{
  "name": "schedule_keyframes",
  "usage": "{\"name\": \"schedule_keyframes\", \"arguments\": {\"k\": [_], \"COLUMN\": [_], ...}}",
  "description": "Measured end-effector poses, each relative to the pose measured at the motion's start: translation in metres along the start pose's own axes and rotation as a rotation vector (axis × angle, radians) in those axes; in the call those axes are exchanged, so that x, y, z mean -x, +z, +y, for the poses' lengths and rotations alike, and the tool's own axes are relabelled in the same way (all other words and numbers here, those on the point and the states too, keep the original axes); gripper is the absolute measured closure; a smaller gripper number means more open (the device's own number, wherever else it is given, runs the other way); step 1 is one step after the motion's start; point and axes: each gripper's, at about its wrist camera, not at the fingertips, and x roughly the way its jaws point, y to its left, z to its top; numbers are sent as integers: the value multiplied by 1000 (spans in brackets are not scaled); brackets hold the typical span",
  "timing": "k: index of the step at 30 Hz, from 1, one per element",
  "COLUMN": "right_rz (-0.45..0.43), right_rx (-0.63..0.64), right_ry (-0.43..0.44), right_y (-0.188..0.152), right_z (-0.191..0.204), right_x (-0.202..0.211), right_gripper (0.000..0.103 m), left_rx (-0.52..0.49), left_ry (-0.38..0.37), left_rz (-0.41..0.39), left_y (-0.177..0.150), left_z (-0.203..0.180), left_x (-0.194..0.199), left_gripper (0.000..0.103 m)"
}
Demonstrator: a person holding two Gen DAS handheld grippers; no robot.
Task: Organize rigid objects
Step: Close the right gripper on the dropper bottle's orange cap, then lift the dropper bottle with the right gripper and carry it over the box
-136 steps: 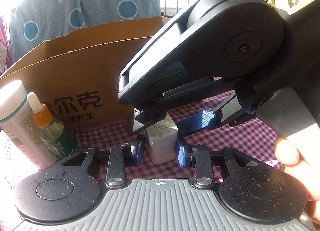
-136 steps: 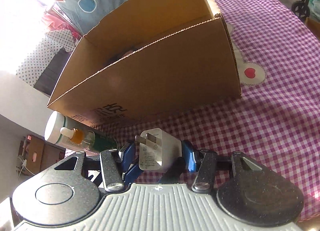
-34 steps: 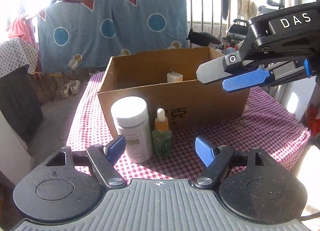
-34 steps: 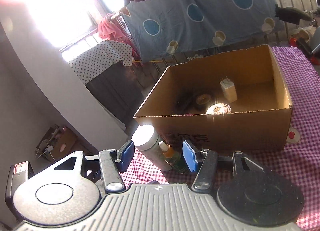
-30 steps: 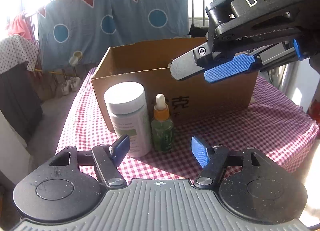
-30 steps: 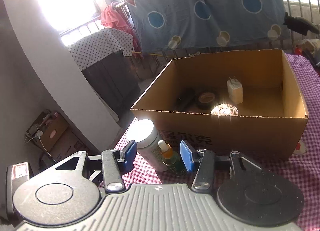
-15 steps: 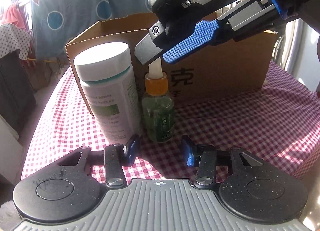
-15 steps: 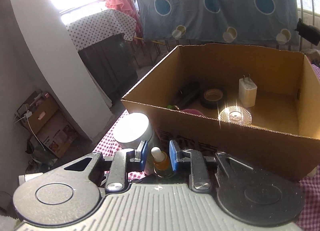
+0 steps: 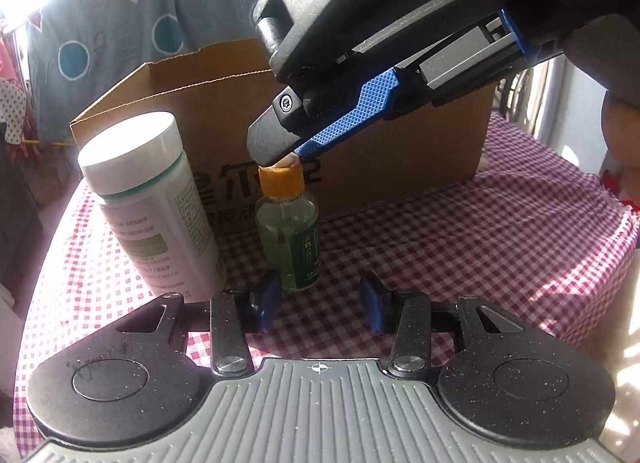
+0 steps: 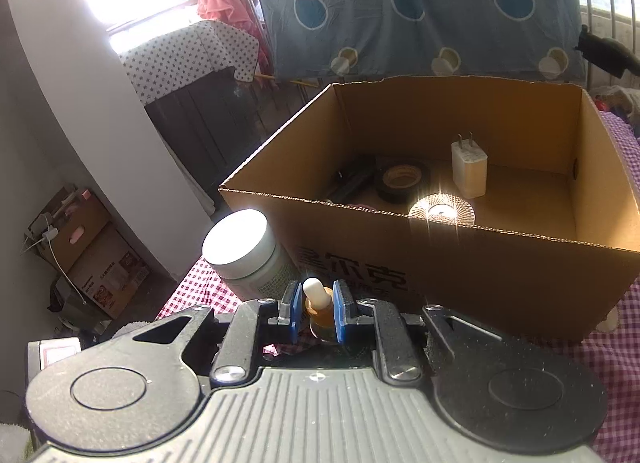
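— Between the right gripper (image 10: 314,311)'s blue pads, what sits?
— A dropper bottle (image 9: 289,229), pinched at its orange cap; those jaws have just been closing.
— And the left gripper (image 9: 319,301)?
— Spread, pads clear of it, bottle base just ahead, beside the white jar (image 9: 150,203), before the cardboard box (image 10: 460,259).

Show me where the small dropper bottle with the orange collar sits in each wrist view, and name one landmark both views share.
Left wrist view: dropper bottle stands centre frame on the checked cloth, right of the white jar.
Right wrist view: dropper bottle at lower centre, its top pinched in the right gripper.
Shared landmark: the cardboard box behind the bottle.
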Motion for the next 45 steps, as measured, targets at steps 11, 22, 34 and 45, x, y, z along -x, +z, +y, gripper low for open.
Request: {"name": "schedule_keyframes", "arguments": {"k": [11,22,34,45], "right_rz": [-20,29,40,43], "right_rx": [-9,64,85,19], "right_ry": [-6,42,44,14], "right_y": [-3,6,10,10], "right_z": [-17,-9,-18,-31], "right_x": [21,-6,-16,2], "right_gripper": [82,81,80,81], "left_rx": [-43,-6,10,-5], "left_ry": [6,145,150,106], "left_rz": [-31,1,2,-10], "left_y": [-1,12,14,16], "left_z": [-9,-2,-9,-18], "left_x": [18,-8,-20,-2], "left_gripper": [59,62,71,72]}}
